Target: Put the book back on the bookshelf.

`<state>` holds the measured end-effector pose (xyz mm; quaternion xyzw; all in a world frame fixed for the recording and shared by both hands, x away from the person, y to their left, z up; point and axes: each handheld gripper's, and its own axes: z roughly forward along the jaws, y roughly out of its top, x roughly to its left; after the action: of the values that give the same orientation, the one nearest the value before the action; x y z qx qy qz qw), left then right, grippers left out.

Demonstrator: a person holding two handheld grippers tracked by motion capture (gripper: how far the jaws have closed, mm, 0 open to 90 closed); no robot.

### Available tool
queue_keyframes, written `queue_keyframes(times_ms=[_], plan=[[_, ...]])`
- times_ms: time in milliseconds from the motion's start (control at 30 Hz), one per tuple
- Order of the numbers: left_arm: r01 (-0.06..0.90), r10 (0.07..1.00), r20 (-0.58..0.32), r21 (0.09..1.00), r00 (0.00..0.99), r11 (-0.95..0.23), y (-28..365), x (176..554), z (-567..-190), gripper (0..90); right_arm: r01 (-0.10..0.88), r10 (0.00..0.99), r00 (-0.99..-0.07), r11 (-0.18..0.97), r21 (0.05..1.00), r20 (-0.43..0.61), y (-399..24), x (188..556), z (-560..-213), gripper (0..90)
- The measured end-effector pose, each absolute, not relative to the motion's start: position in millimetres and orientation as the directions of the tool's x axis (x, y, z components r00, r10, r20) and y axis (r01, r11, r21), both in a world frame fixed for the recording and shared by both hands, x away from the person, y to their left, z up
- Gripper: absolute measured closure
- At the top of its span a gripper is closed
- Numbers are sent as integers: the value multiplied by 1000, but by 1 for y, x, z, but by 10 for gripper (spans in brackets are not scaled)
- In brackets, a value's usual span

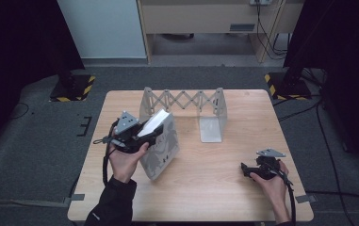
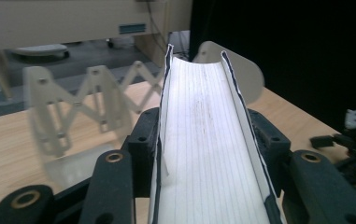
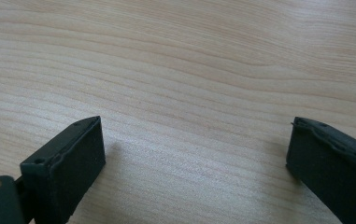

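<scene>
No legible txt or labels.

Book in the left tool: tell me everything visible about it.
The thick white-covered book with a grey cover illustration stands tilted on the wooden table, one lower corner down. The left tool is clamped on its upper end, one jaw on each cover. In the left gripper view the white page block curves concave between dark-edged covers. It sits before the grey expandable metal rack.

High cam overhead facing fwd/down on table (image 1: 215,174), left gripper cam close, sharing rack (image 2: 73,107), right cam near tabletop
</scene>
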<state>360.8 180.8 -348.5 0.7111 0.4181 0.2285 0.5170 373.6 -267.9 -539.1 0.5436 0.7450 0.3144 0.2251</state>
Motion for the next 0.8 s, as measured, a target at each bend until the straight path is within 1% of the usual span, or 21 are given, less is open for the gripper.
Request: queue_keyframes(times_ms=[233, 367, 800], plan=[[373, 874, -90, 921, 477, -110, 199, 370, -344, 521, 668, 951, -308, 211, 713, 6, -268, 374, -539, 48], [384, 889, -100, 919, 447, -90, 202, 382, -343, 521, 668, 951, -308, 211, 713, 6, -268, 374, -539, 48], [393, 925, -83, 916, 370, -74, 188, 431, -340, 521, 668, 951, -309, 213, 713, 6, -268, 374, -539, 47]])
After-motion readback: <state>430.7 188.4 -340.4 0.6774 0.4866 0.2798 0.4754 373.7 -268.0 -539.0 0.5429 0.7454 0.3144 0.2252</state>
